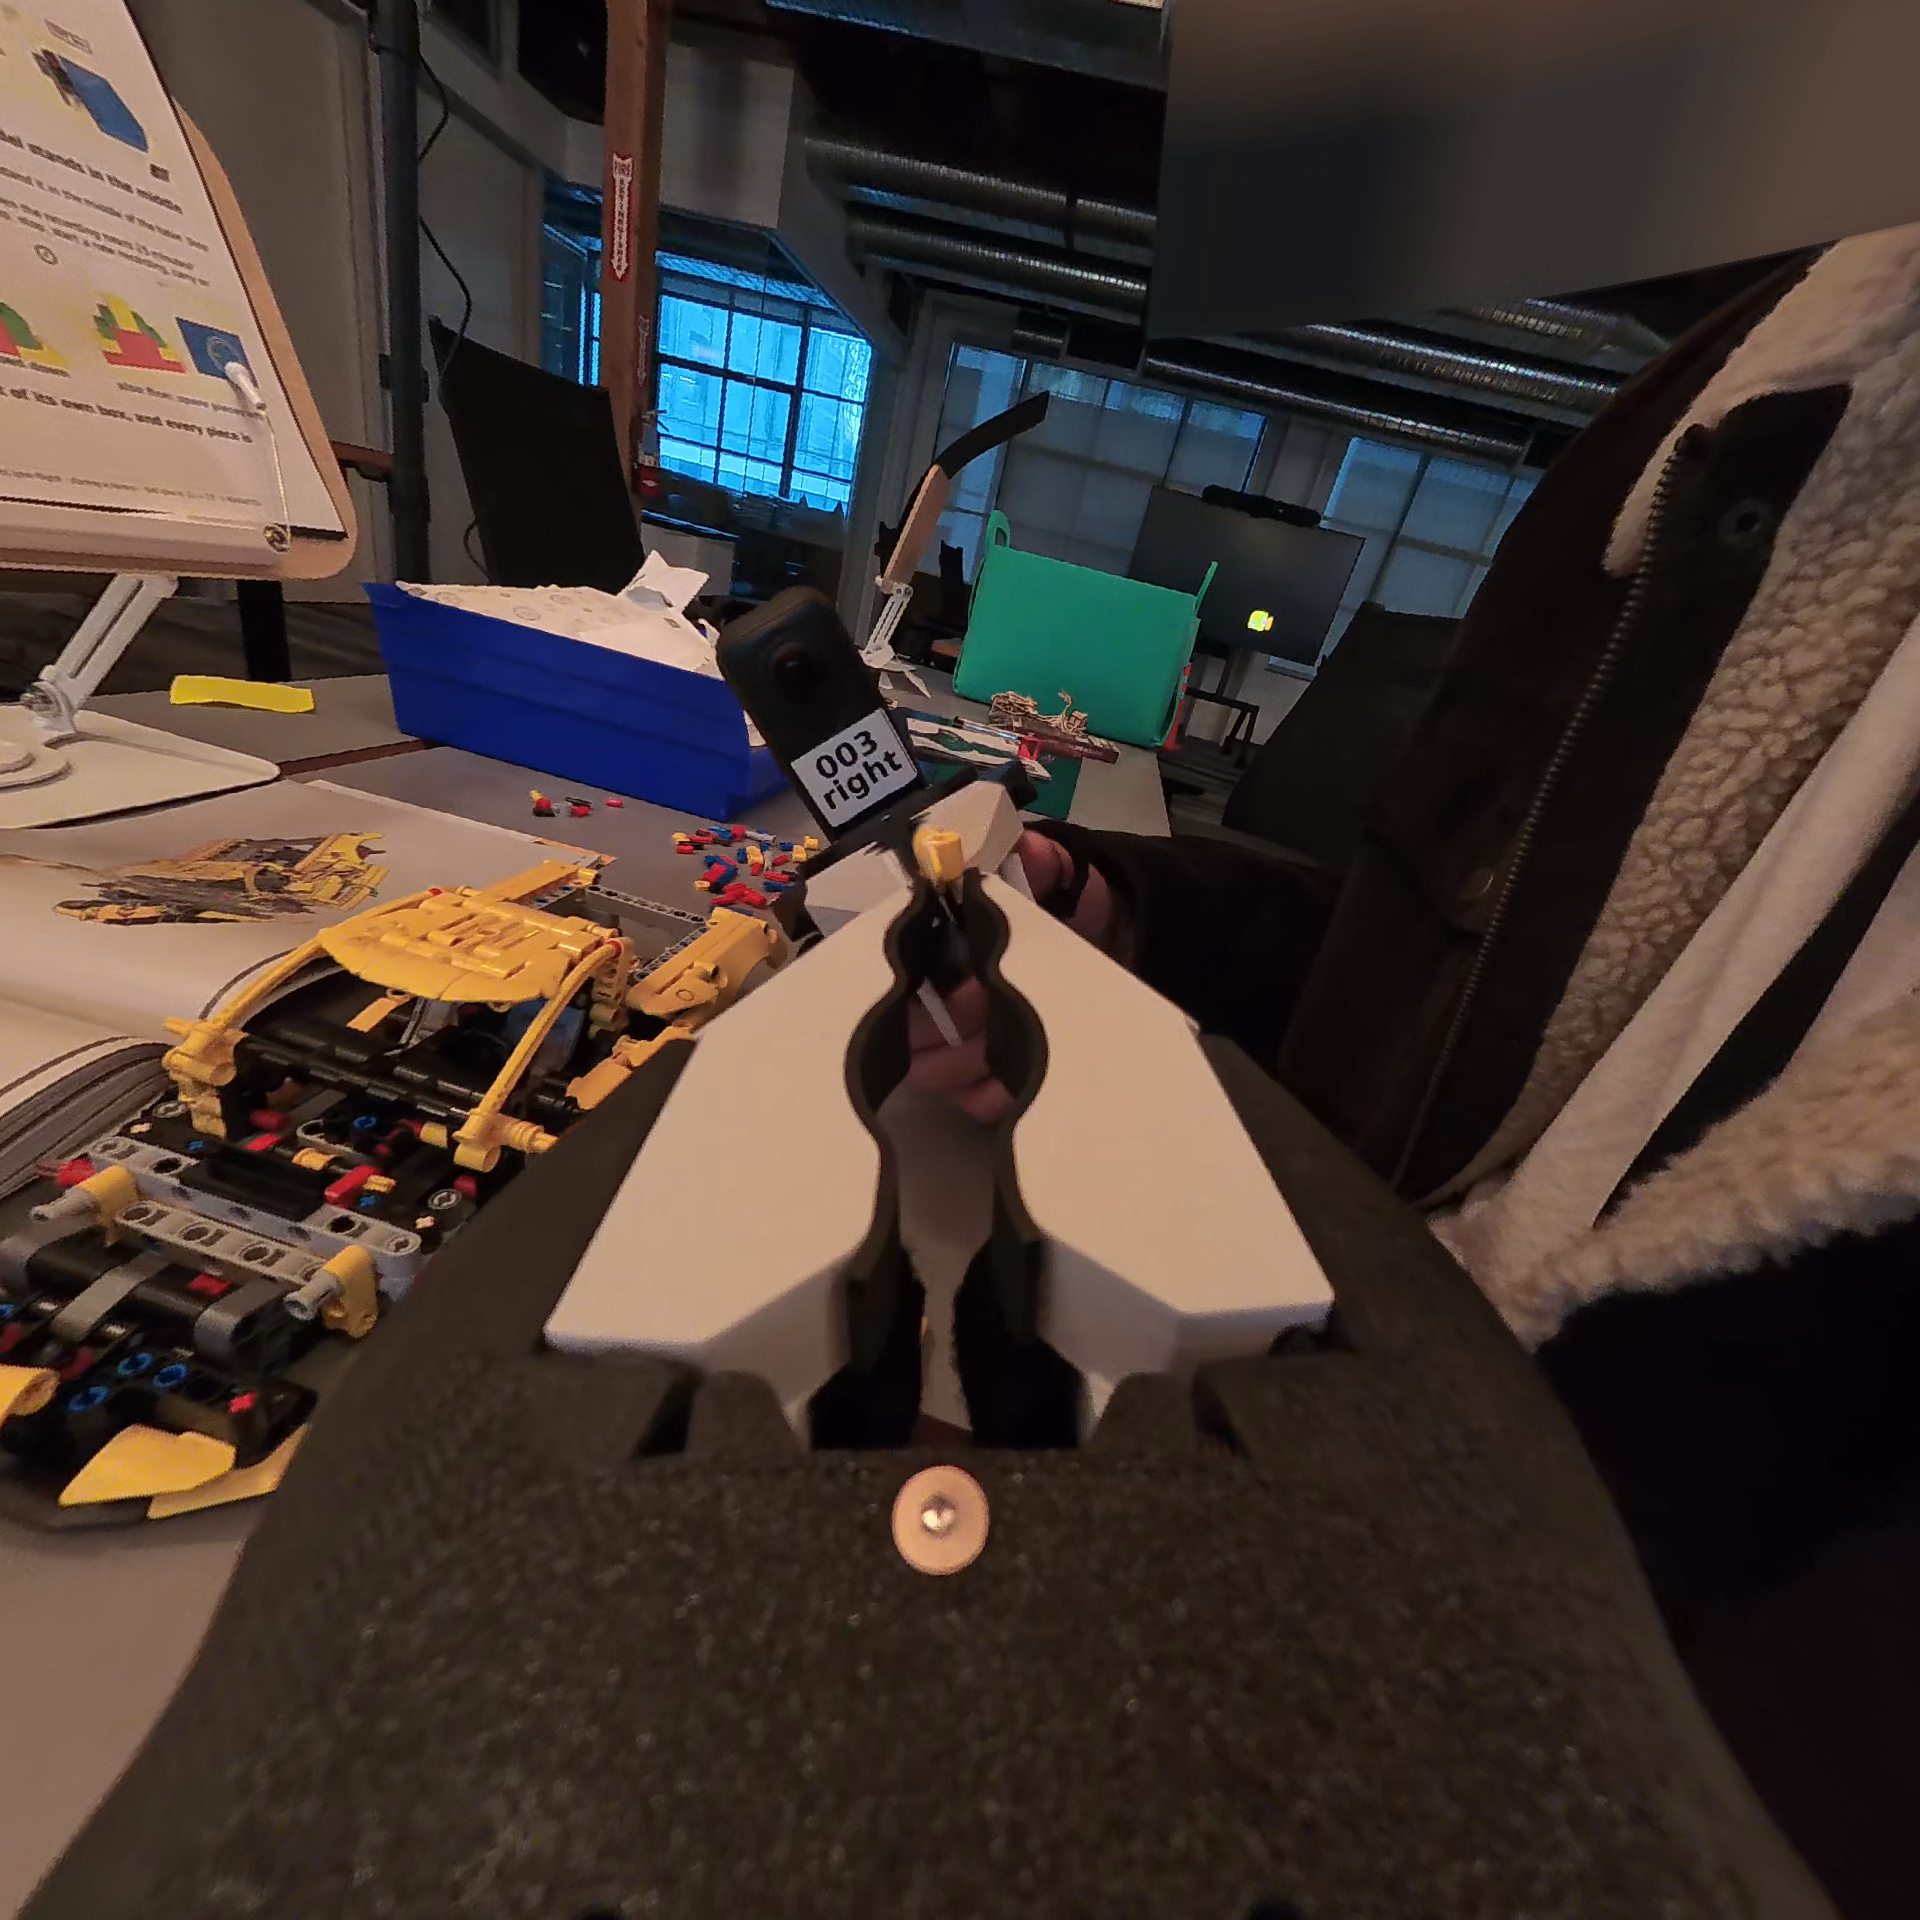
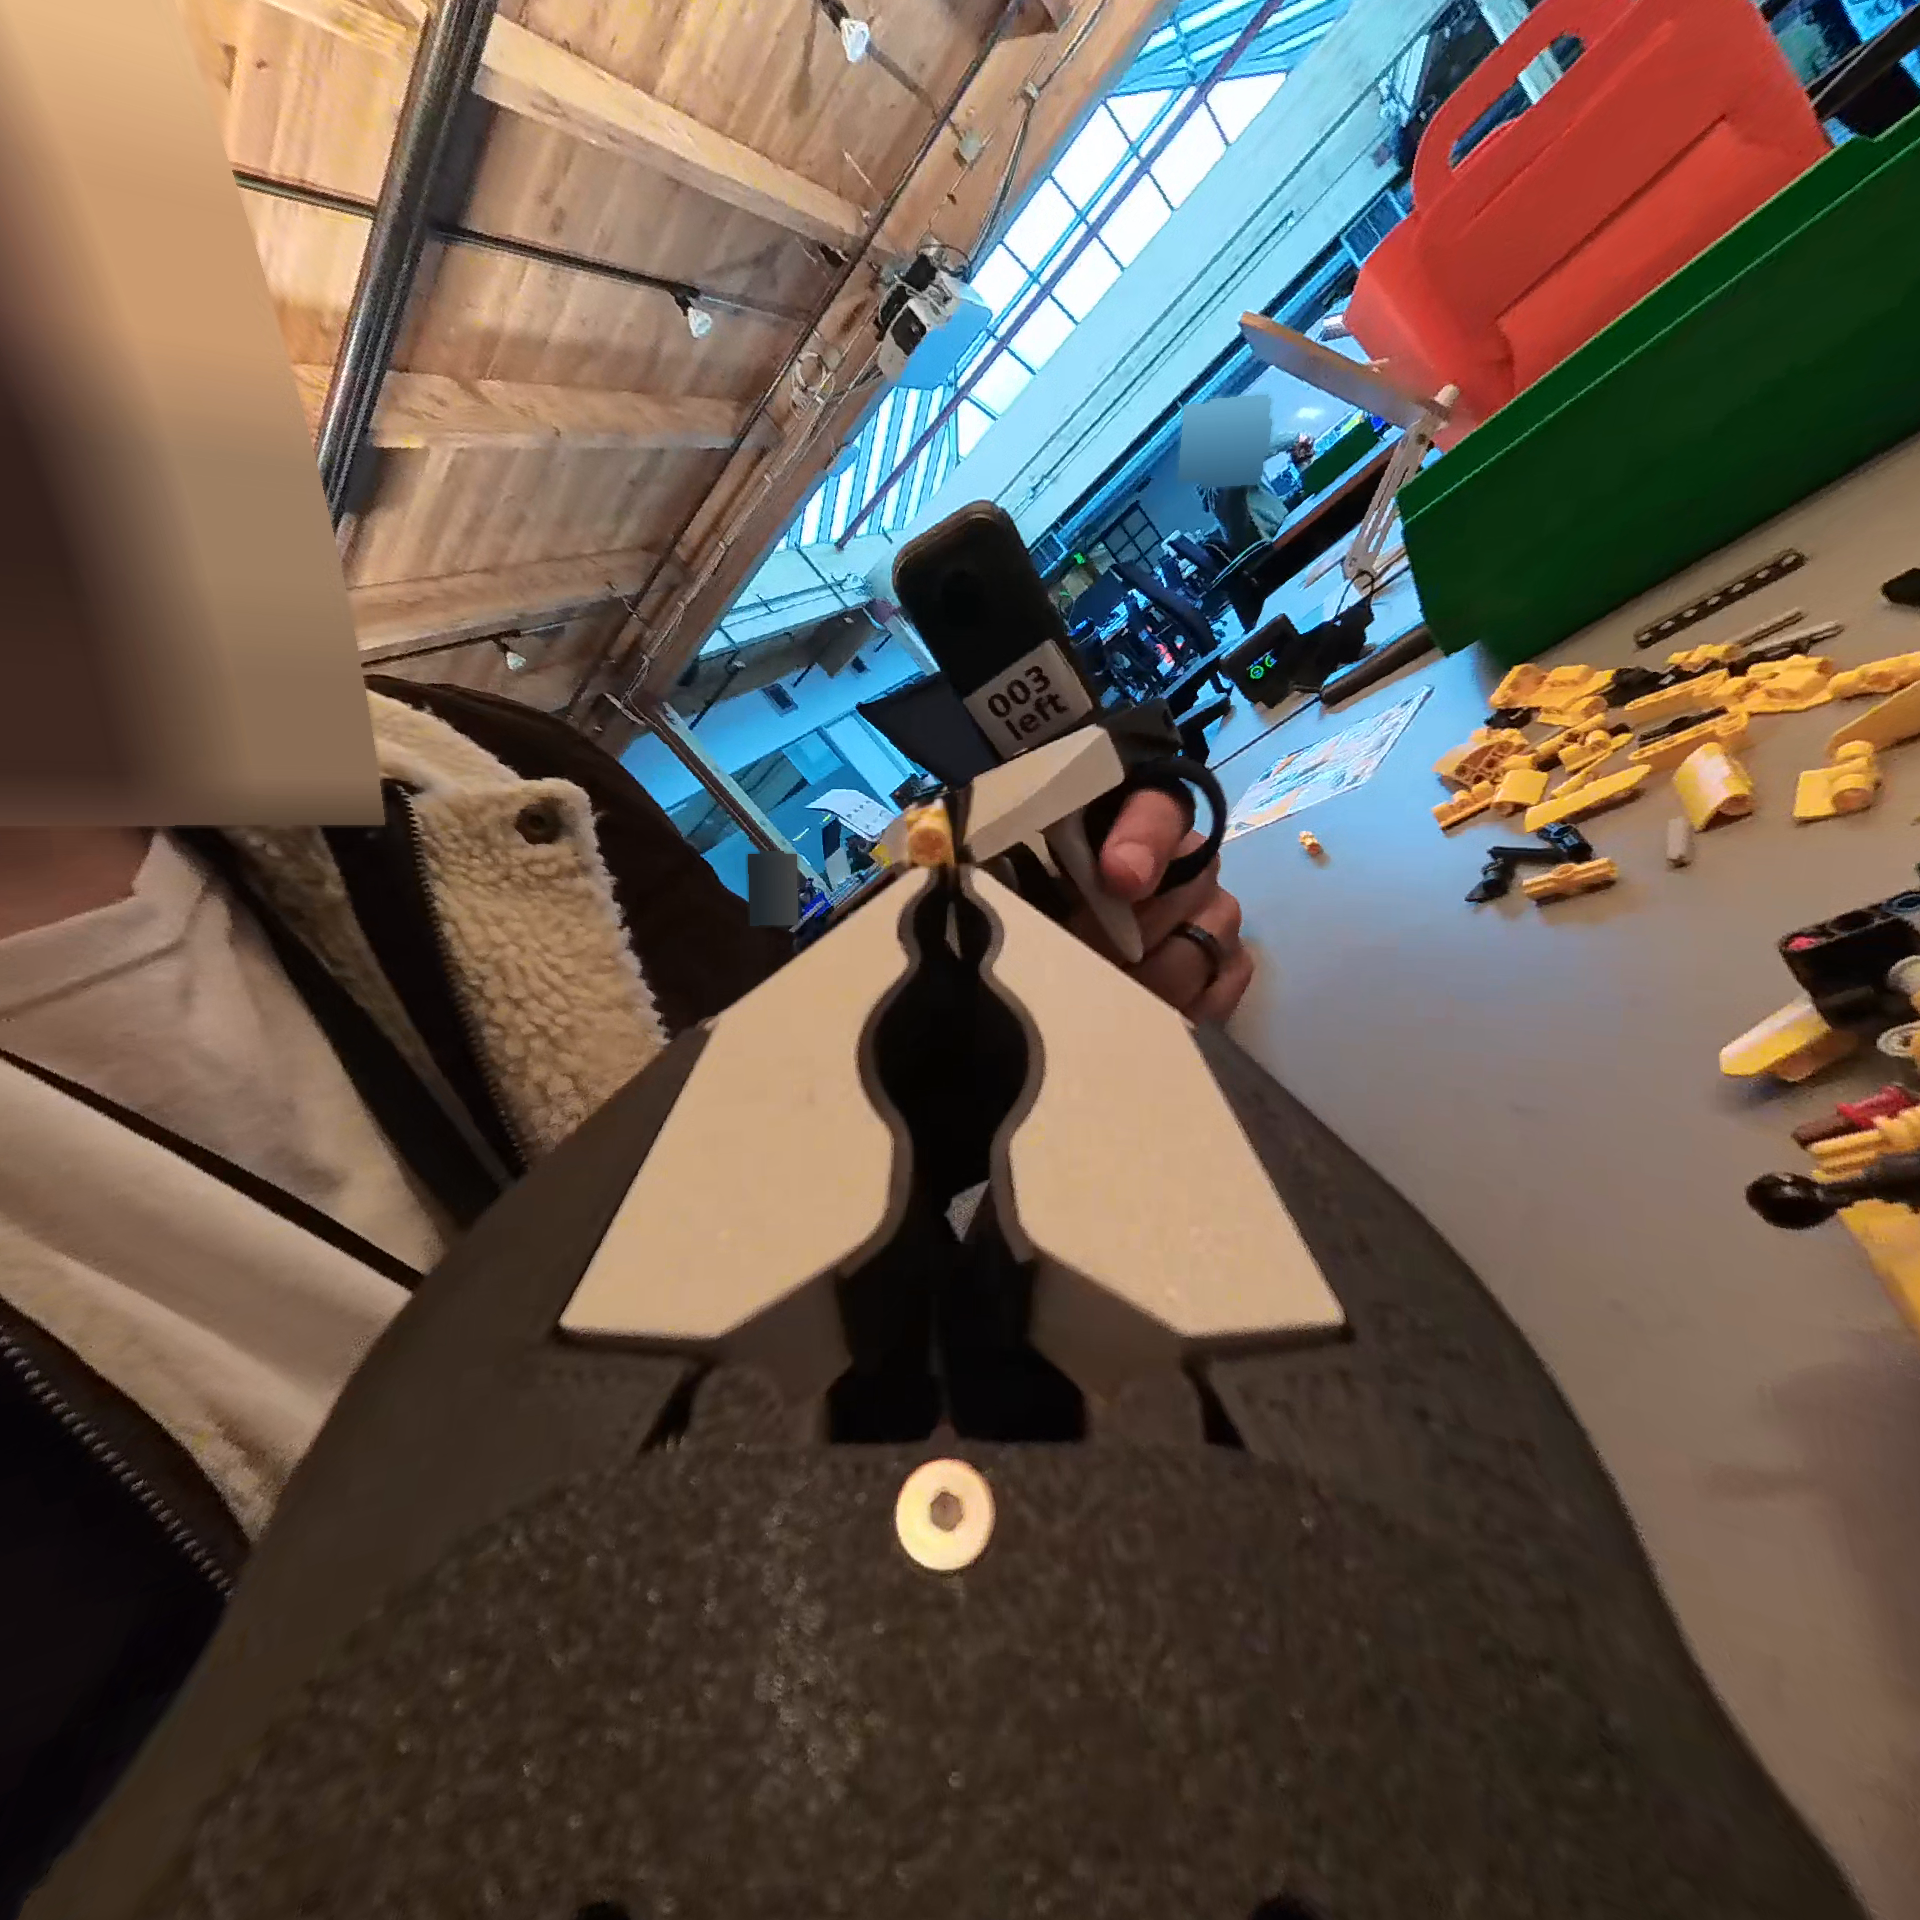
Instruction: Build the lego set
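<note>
Gripping: both grippers meet tip to tip in mid-air above the counter (image 2: 1455, 1039), sharing one small yellow lego piece (image 1: 938, 855).
L gripper (image 1: 948, 902): jaws drawn together, clamped on the yellow piece at the very tips; piece sticks up just beyond them.
R gripper (image 2: 940, 871): jaws also closed down at the tips w/ the same piece (image 2: 928, 834) right there; looks pinched, though contact is tight to read.
Hands: fingers (image 2: 1153, 862) of the person's left hand wrap the L gripper's handle; a ring shows on one finger.
Car model (image 1: 416, 1039): part-built yellow & black lego vehicle on the counter, left of the L gripper, well apart from the held piece, resting partly on an open instruction booklet (image 1: 156, 883).
Loose parts: small red/blue/yellow pins (image 1: 738, 857) scattered behind the car; pile of yellow panels (image 2: 1662, 727) seen in R wrist view, near a green bin (image 2: 1662, 416).
Blue bin (image 1: 561, 696): behind the pins, w/ paper inside.
Person: torso close by, fleece-lined dark jacket (image 1: 1714, 779) over a white top.
Stand: propped instruction sheet (image 1: 135, 260) at upper left.
</note>
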Demonstrator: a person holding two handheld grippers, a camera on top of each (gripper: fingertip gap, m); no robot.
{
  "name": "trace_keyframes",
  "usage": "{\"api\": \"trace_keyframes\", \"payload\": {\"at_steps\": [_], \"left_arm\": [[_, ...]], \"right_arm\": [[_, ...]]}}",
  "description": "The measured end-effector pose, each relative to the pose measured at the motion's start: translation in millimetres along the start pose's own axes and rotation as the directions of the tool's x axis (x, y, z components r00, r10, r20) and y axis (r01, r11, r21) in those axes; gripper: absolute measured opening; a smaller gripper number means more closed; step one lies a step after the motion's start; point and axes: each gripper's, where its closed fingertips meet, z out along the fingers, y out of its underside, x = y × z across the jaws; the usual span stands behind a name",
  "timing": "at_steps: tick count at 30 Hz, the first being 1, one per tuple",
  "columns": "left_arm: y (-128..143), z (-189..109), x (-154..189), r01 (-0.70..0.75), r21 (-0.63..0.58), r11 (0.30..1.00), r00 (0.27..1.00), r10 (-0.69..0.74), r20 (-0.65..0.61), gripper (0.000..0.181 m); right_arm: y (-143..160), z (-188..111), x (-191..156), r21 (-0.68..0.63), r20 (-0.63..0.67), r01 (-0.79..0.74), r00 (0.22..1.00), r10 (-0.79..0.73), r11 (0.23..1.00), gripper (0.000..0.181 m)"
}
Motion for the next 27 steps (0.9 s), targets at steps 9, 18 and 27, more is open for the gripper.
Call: {"api": "trace_keyframes", "payload": {"at_steps": [9,18,27], "left_arm": [[2,-2,-9,0.004,-0.001,1.0,0.999,-0.004,0.048,0.001],[0,-4,-12,0.052,0.013,0.999,0.998,-0.052,0.047,0.004],[3,-5,-14,0.072,-0.011,0.997,0.997,-0.071,0.037,0.001]], "right_arm": [[-3,-4,6,0.027,0.005,-0.083,0.997,0.083,0.996,0.0],[-2,-4,9,0.017,0.004,-0.122,0.993,0.122,0.992,0.0],[1,-4,13,-0.002,-0.025,-0.135,0.991,0.135,0.991,0.0]]}}
